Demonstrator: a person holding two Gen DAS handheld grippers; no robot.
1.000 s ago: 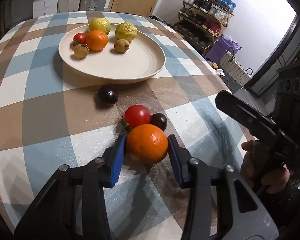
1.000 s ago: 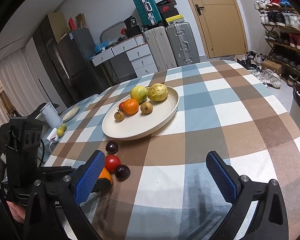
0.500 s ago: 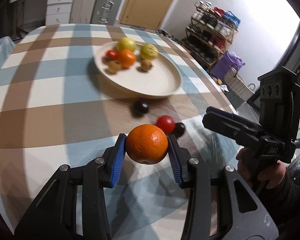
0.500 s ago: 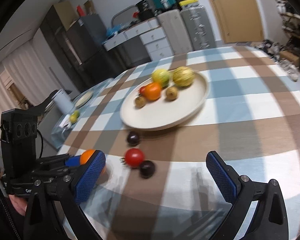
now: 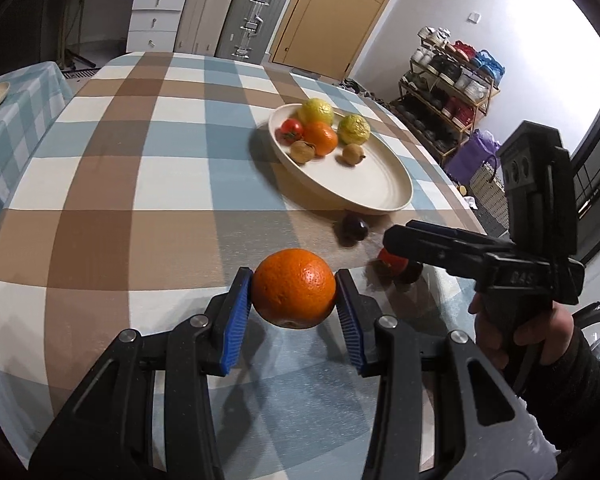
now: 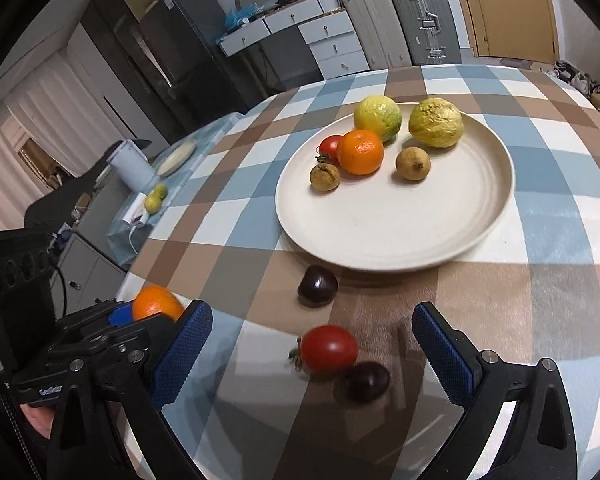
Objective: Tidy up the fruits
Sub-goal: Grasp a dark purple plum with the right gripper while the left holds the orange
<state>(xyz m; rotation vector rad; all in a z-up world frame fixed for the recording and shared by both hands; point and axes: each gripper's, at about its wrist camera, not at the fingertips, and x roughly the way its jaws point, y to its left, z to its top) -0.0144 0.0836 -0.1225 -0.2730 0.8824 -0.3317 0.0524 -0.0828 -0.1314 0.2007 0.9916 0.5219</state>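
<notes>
My left gripper (image 5: 295,300) is shut on an orange (image 5: 294,288) and holds it above the checked tablecloth; the orange also shows in the right wrist view (image 6: 156,307). My right gripper (image 6: 312,344) is open, its jaws wide around a red tomato (image 6: 329,349) and a dark plum (image 6: 363,376) on the table. A second dark plum (image 6: 318,285) lies by the cream plate (image 6: 380,236). The plate holds an orange (image 6: 360,152), a tomato, two yellow-green fruits and two small brown fruits.
The table edge curves close on the right in the left wrist view. A side table with a white kettle (image 6: 130,162), a small plate and two limes stands to the left. Suitcases, drawers and a shoe rack (image 5: 452,76) line the room.
My left gripper closed on the orange, lifted it off the table and swung left. My right gripper moved forward and down over the tomato and plum.
</notes>
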